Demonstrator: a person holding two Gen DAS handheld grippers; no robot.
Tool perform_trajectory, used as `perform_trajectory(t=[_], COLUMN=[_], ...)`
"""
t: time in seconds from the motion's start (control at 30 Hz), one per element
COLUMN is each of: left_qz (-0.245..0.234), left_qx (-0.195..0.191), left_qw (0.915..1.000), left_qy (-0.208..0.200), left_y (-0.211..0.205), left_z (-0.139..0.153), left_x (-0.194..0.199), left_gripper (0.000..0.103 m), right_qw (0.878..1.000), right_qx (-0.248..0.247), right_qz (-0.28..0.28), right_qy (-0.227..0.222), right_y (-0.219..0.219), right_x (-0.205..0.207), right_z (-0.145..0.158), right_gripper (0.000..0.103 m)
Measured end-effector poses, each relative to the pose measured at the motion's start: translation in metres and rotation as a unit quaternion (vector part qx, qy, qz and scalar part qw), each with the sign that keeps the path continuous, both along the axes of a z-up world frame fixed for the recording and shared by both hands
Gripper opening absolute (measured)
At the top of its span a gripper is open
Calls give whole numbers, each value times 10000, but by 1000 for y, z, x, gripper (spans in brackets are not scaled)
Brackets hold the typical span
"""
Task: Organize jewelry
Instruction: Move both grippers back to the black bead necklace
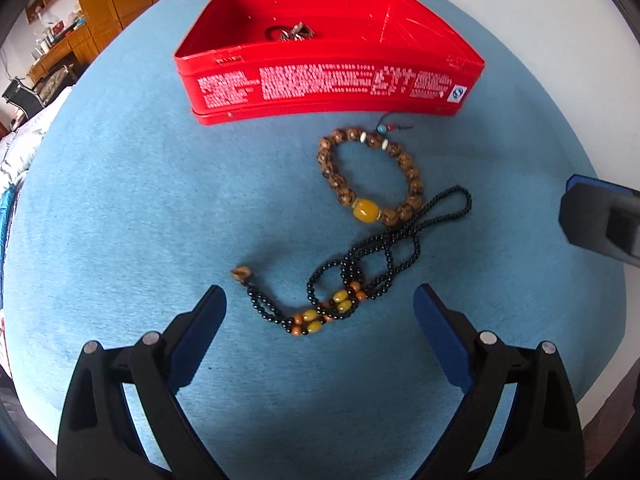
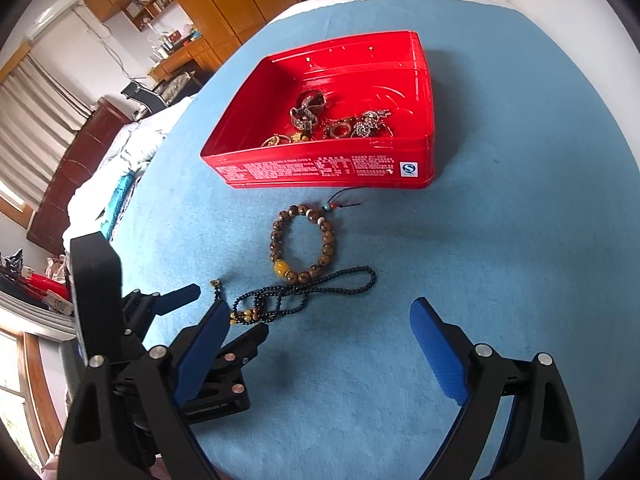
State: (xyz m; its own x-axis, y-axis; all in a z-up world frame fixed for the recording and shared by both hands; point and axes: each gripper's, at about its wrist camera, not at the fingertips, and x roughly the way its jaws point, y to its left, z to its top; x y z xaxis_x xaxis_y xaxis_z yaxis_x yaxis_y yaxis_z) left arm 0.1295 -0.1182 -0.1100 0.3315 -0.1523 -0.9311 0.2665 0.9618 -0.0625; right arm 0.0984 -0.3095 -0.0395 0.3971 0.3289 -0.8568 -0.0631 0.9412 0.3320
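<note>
Left gripper: its jaws are wide open and hold nothing. It hangs low over the table, with the near end of the black bead necklace between its blue pads.

Right gripper: its jaws are wide open too and hold nothing. It is higher up and looks down at the table.

Black bead necklace: it lies twisted in loops on the blue cloth. It has yellow and brown beads at the near end. Its far loop lies just beside the brown bracelet.

Brown bracelet: it lies flat in a ring on the cloth, between the necklace and the red box. It has one big yellow bead and a small cord with a blue bead.

Red box: it is open, with white print on its front wall. It stands on the cloth past the bracelet.

Jewelry in the box: rings and shiny bits lie in a small heap on the box floor.

Table: a blue cloth covers it.
</note>
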Motion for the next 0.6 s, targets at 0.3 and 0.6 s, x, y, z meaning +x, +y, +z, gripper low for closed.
perform_trajectory(t=[0.3, 0.6], left_qz=[-162, 198], left_qx=[225, 28], left_qw=[9996, 9998], left_qy=[91, 14], left_y=[-4, 24], left_z=[-11, -3], left_x=[8, 32], left_gripper=[66, 7], right_qw=[10000, 9997], right_qx=[10, 76], right_qz=[33, 42], right_qy=[72, 211], right_y=[3, 7], right_x=[5, 15], right_z=[-4, -15], right_gripper=[91, 88])
